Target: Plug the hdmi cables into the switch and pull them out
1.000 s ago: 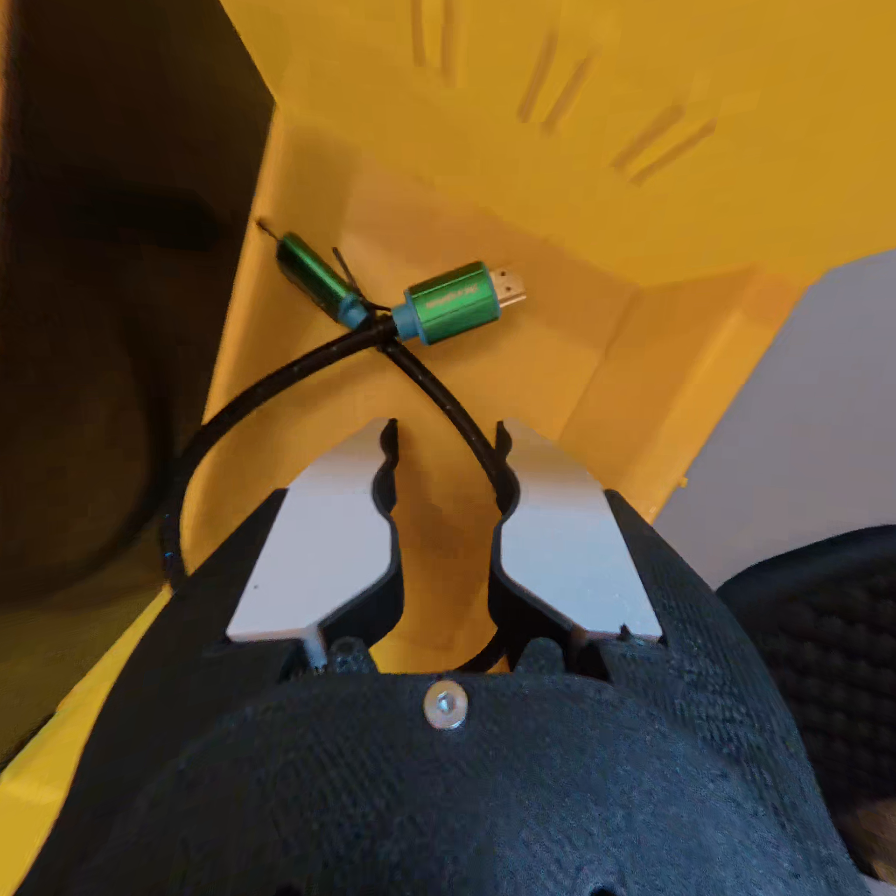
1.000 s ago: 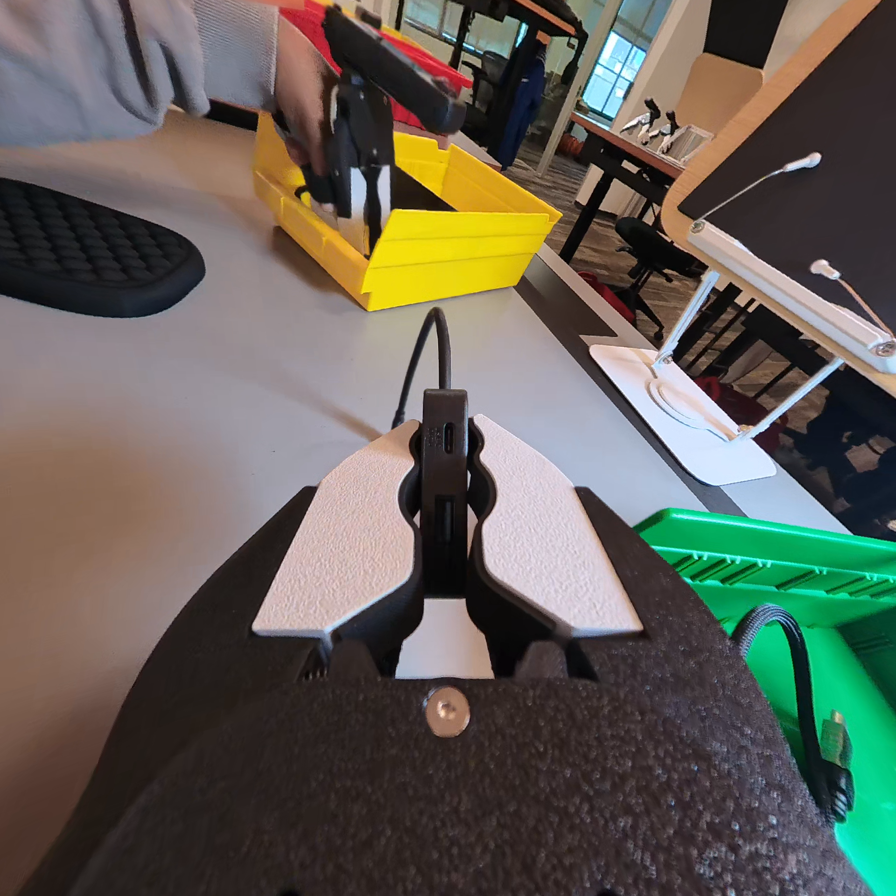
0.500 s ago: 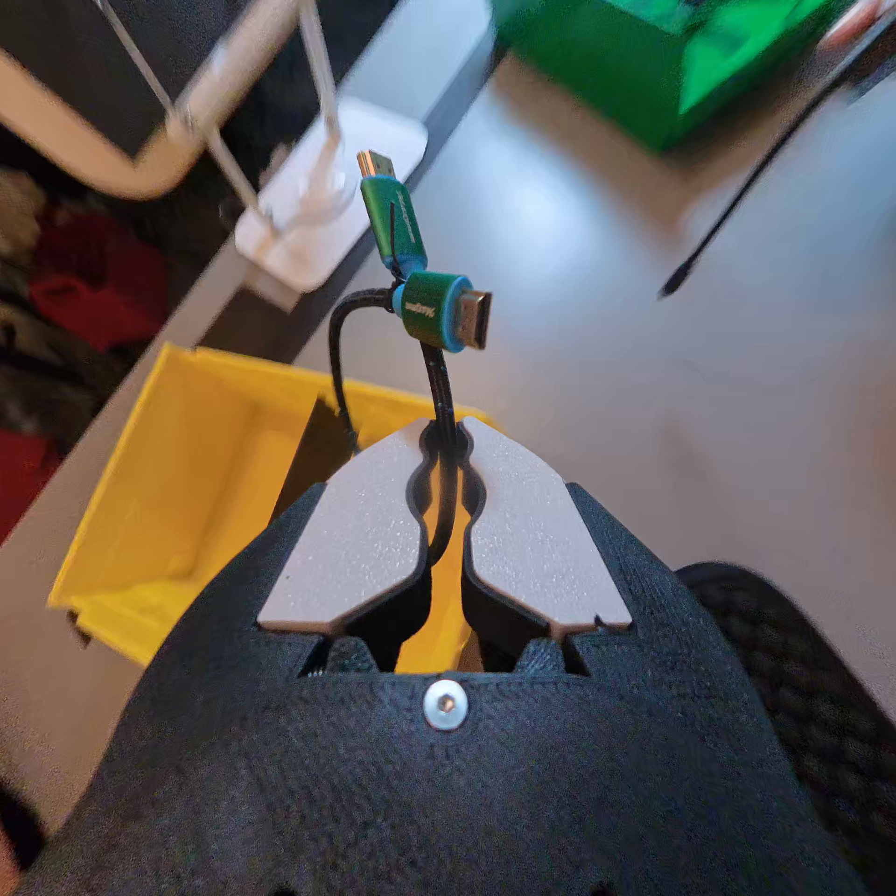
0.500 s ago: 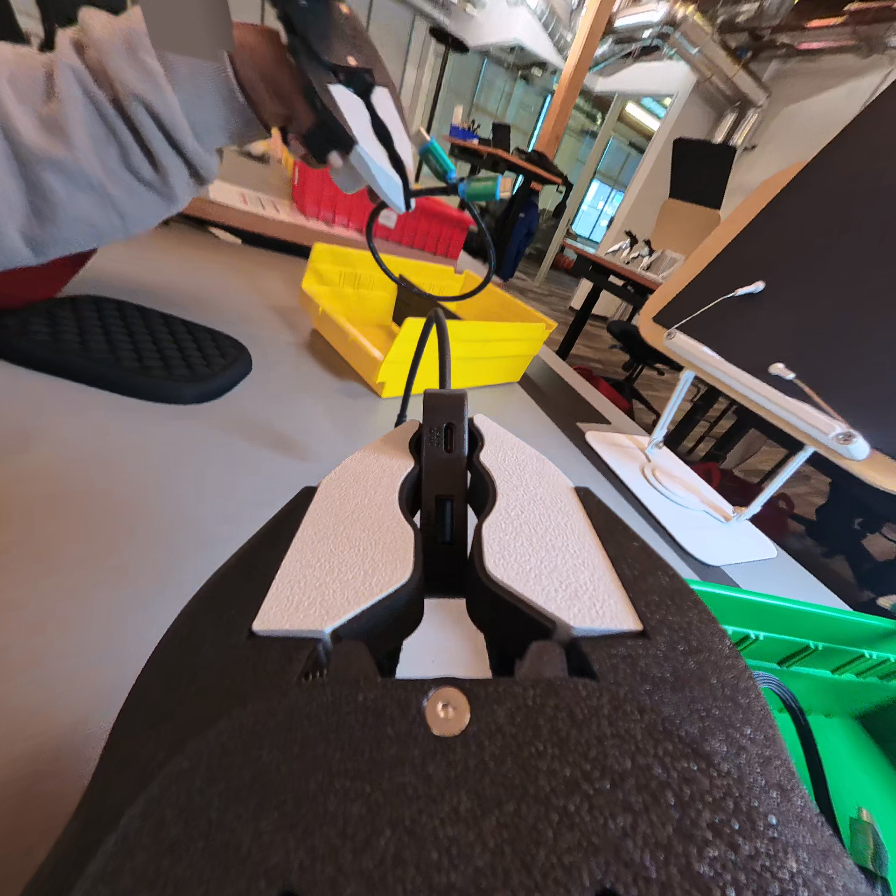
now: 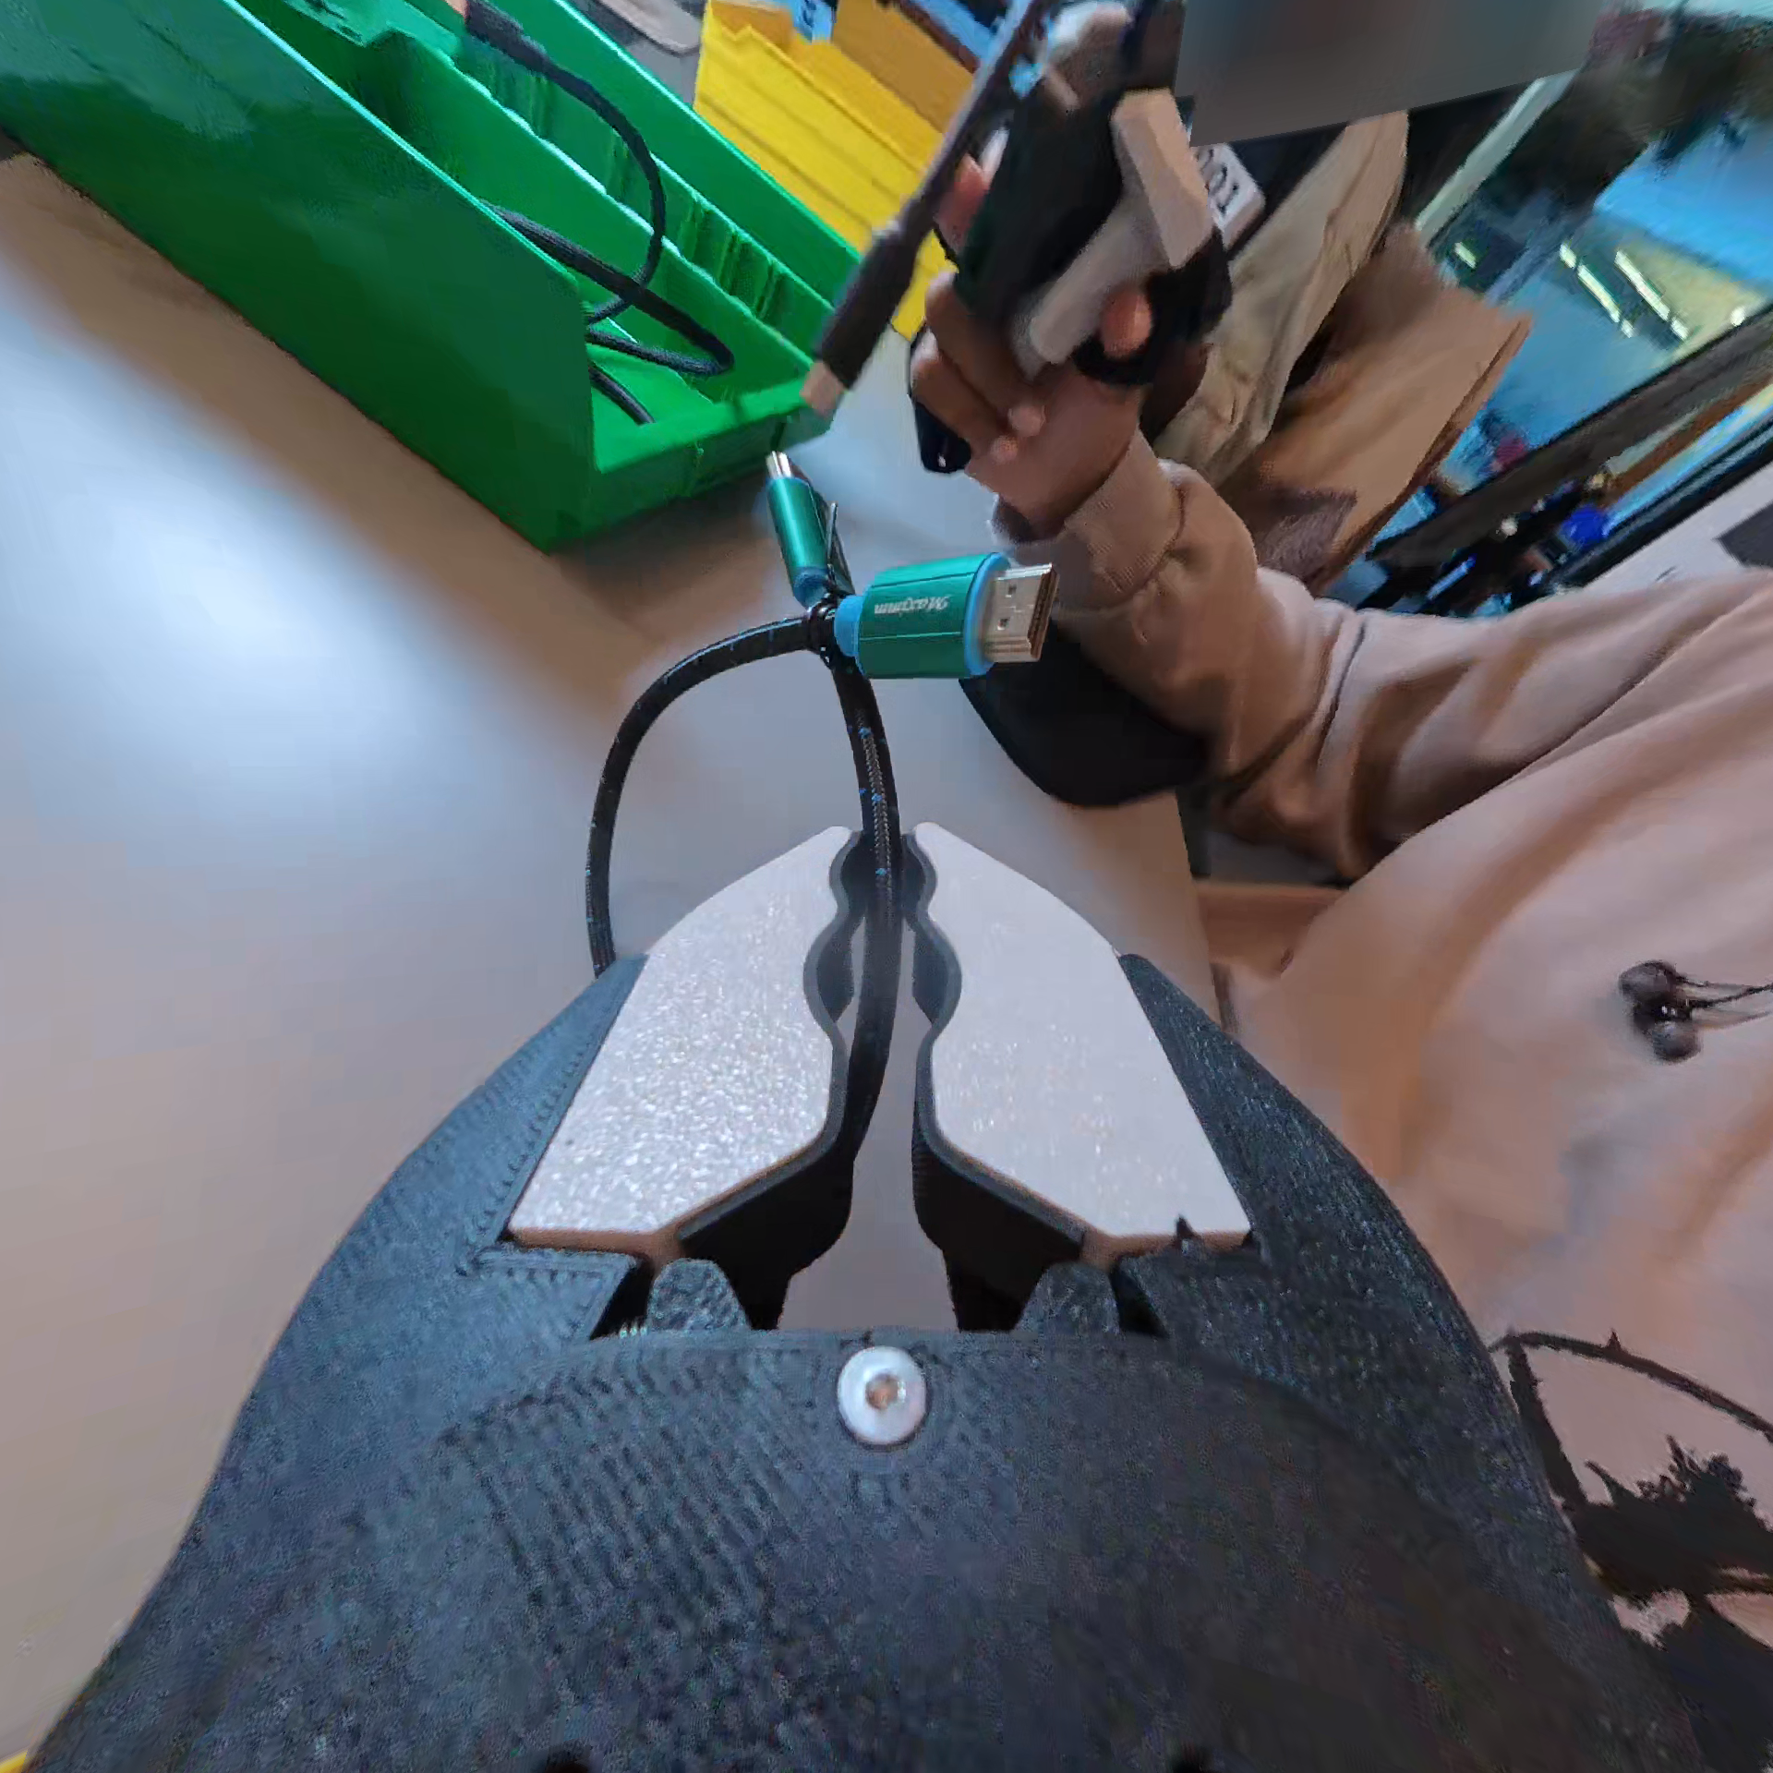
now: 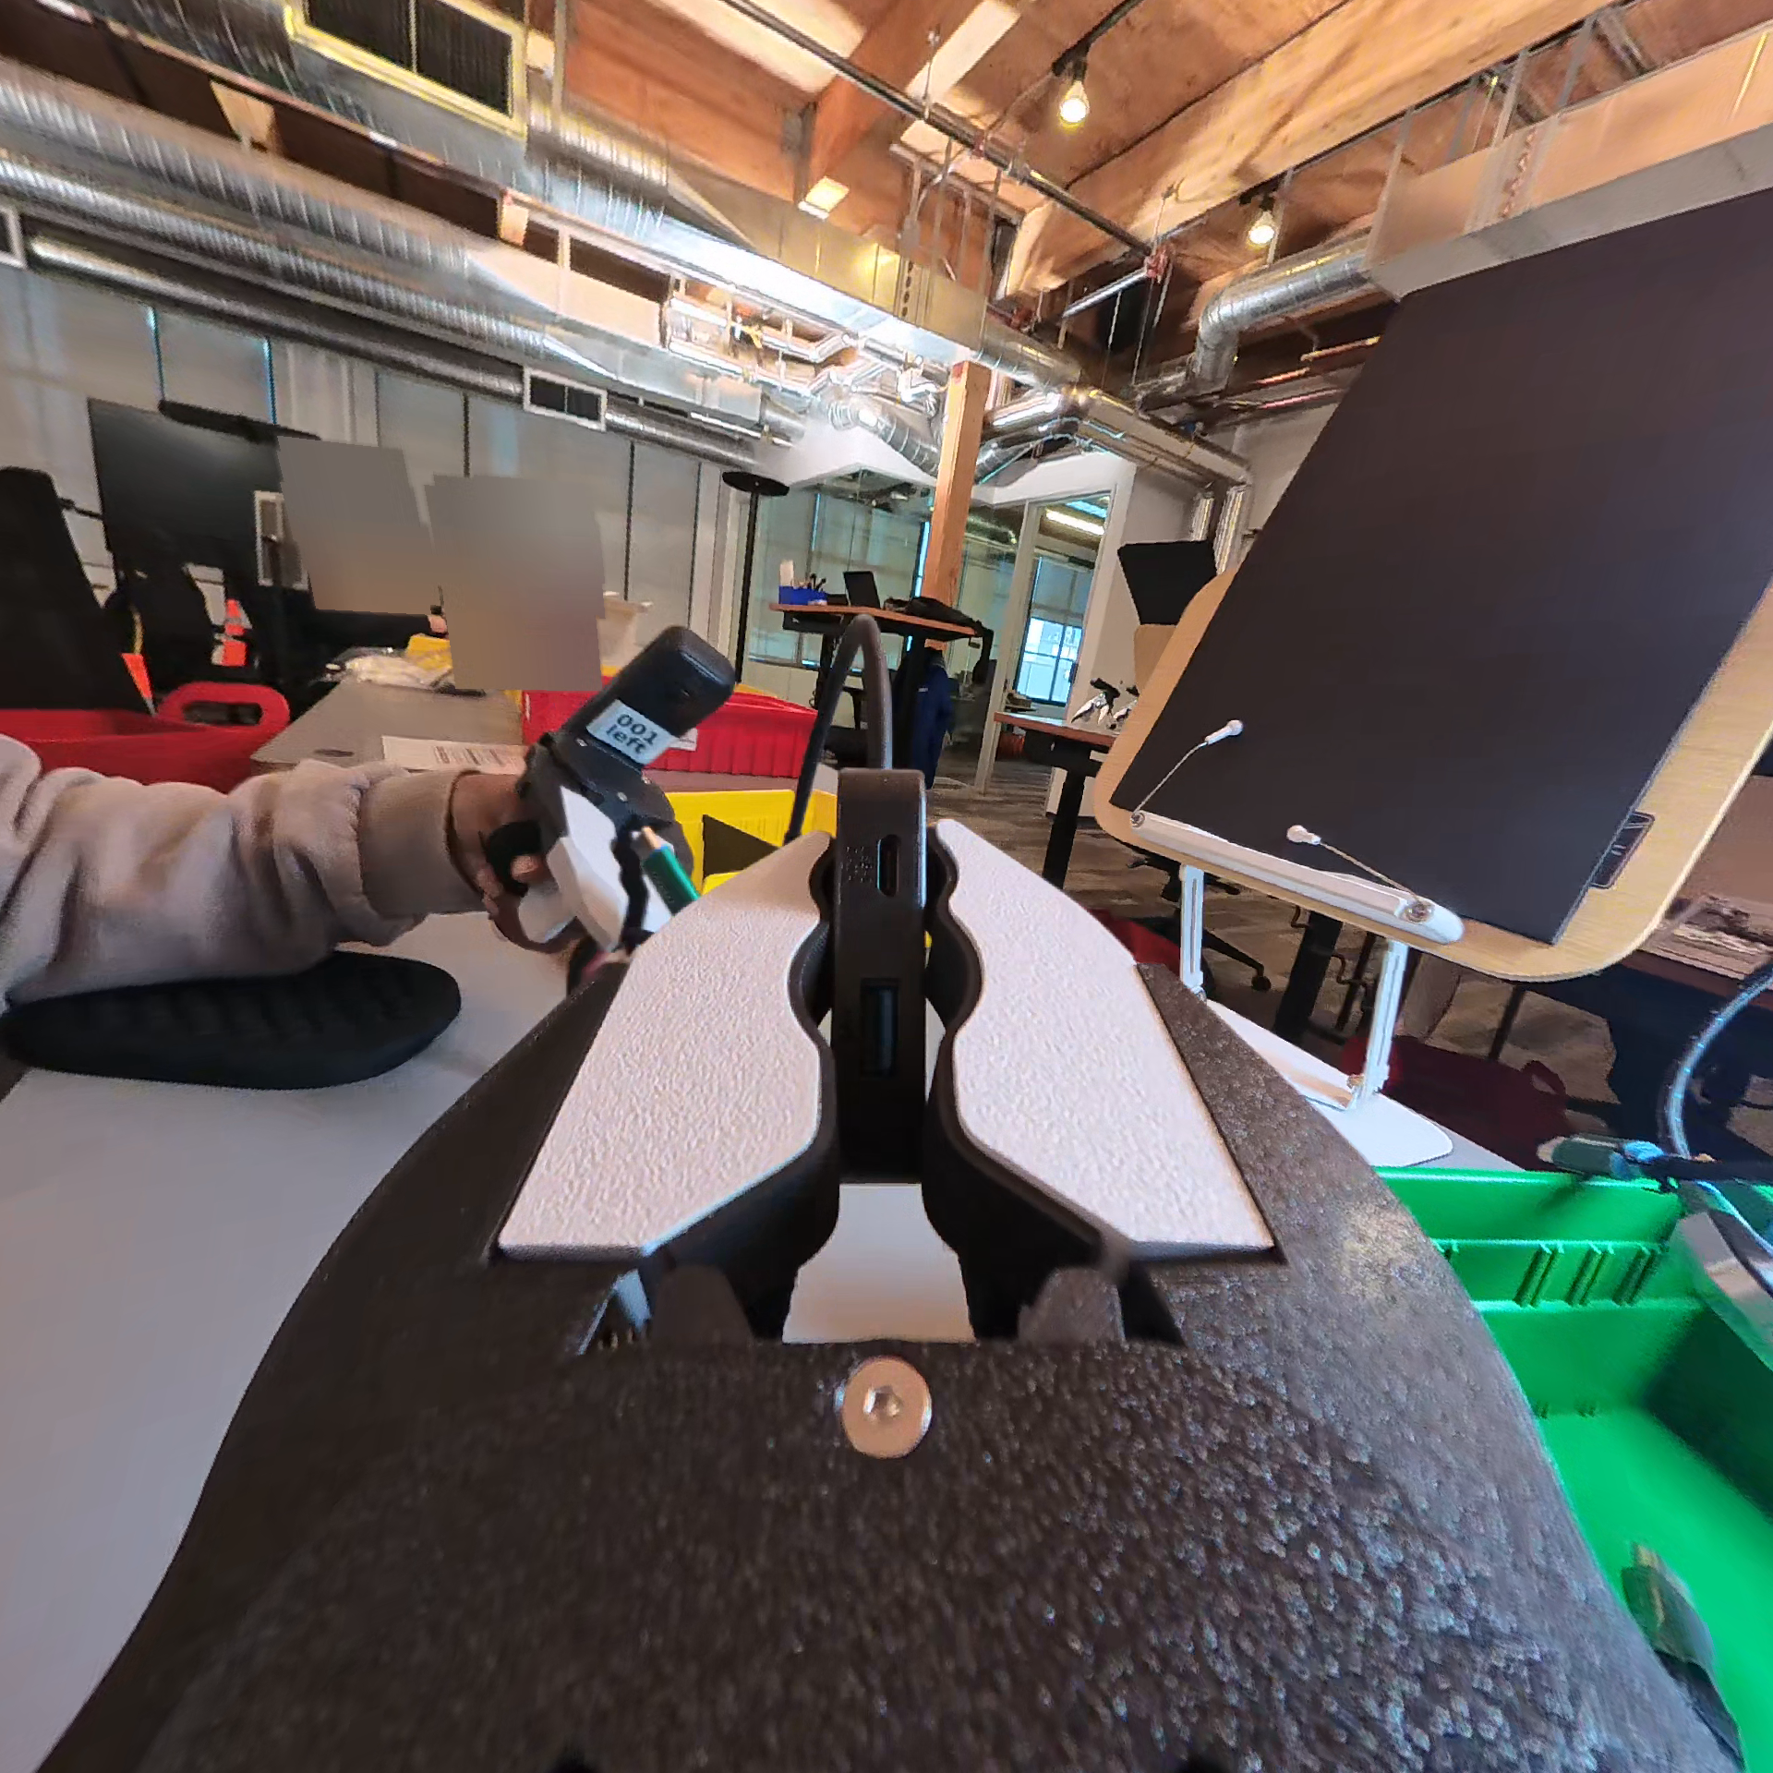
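Note:
My left gripper [image 5: 881, 844] is shut on a black braided HDMI cable [image 5: 868, 768] and holds it above the table. The cable's two green plugs are tied together; one [image 5: 945, 614] points right, the other [image 5: 801, 537] points away. My right gripper [image 6: 881, 835] is shut on the black switch [image 6: 881, 921], held on edge with its ports facing the camera. In the left wrist view the right gripper [image 5: 1084, 221] is up at the far right, and the switch's lead [image 5: 868, 288] hangs from it. In the right wrist view the left gripper [image 6: 595, 863] is to the left with a green plug [image 6: 667, 873].
A green bin [image 5: 384, 240] holding more cables stands on the grey table, and also shows in the right wrist view [image 6: 1535, 1276]. A yellow bin [image 6: 748, 815] is behind the switch. A black pad [image 6: 230, 1017] lies on the left. A dark board on a white stand [image 6: 1439, 672] is on the right. The gap from one gripper's tips to the other's is roughly 20 cm.
My left gripper closed on the cable in the yellow bin, lifted it out and swung toward the right gripper. My right gripper rose and tilted up with the switch.

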Demonstrator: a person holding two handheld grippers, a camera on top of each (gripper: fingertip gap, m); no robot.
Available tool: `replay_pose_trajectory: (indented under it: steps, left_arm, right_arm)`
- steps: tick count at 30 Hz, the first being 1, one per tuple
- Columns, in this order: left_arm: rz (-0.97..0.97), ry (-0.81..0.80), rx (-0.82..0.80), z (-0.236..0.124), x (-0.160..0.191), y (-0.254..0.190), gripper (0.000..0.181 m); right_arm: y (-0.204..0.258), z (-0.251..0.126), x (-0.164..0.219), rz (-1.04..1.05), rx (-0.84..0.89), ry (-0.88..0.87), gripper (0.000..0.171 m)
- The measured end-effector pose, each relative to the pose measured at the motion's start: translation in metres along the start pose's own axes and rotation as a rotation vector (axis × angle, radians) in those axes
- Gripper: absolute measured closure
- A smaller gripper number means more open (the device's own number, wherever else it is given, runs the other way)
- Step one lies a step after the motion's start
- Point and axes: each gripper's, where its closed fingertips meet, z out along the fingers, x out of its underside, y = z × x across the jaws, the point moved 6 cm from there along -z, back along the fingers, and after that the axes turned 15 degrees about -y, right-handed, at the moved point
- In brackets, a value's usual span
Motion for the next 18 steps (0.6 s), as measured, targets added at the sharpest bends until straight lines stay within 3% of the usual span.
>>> replay_pose_trajectory:
  steps: [5, 11, 14, 18]
  left_arm:
    - [-0.013, -0.031, -0.055, -0.015, -0.007, 0.01, 0.174]
    - [-0.011, 0.032, 0.224, -0.027, -0.01, -0.033, 0.174]
    - [-0.073, 0.059, 0.164, -0.02, 0.001, -0.015, 0.174]
    - [-0.148, -0.021, 0.057, -0.016, -0.006, 0.014, 0.174]
  right_arm:
    - [0.0, 0.001, 0.001, 0.027, 0.001, -0.009, 0.157]
    - [0.002, 0.002, -0.003, 0.075, -0.008, -0.048, 0.157]
    - [0.001, 0.002, -0.002, 0.098, -0.008, -0.058, 0.157]
    - [0.003, 0.003, 0.0, 0.097, -0.012, -0.045, 0.157]
